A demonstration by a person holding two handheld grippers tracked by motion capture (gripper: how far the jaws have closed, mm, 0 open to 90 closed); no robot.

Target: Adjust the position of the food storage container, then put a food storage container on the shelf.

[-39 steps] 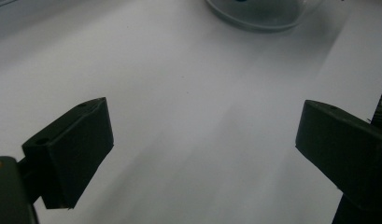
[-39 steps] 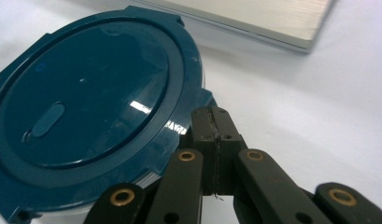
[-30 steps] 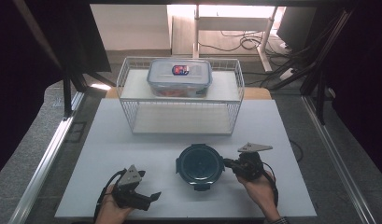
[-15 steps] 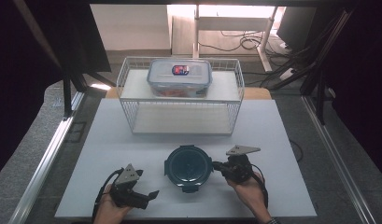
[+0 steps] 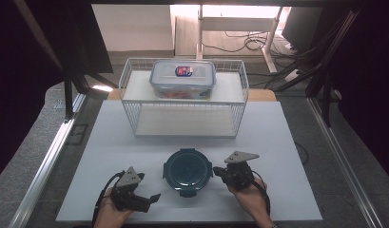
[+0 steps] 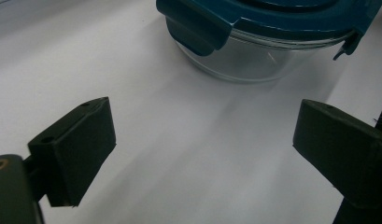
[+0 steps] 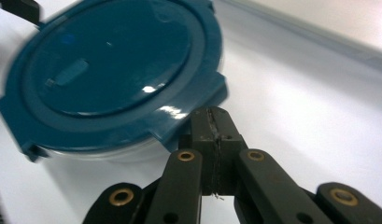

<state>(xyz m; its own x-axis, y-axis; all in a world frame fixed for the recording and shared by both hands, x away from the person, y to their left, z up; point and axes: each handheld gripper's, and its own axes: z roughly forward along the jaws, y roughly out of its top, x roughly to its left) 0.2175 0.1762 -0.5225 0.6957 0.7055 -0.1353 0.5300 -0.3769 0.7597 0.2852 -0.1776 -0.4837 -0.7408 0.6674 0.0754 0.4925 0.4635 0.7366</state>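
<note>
- Worktop point(image 5: 287, 142): white surface carrying every item noted below.
- Wire basket point(image 5: 239, 85): stands at the far side of the worktop; a clear lidded box point(image 5: 182, 78) rests on its upper shelf.
- Round container point(image 5: 188, 171): glass bowl under a dark teal clip lid, standing near the front edge of the worktop, between the two grippers.
- Right hand-held gripper point(image 7: 212, 122): jaws pressed together, nothing between them; tips touch the lid's rim tab on the container's right side.
- Left hand-held gripper point(image 6: 202, 154): jaws spread wide, empty, aimed at the container, near it but apart.
</note>
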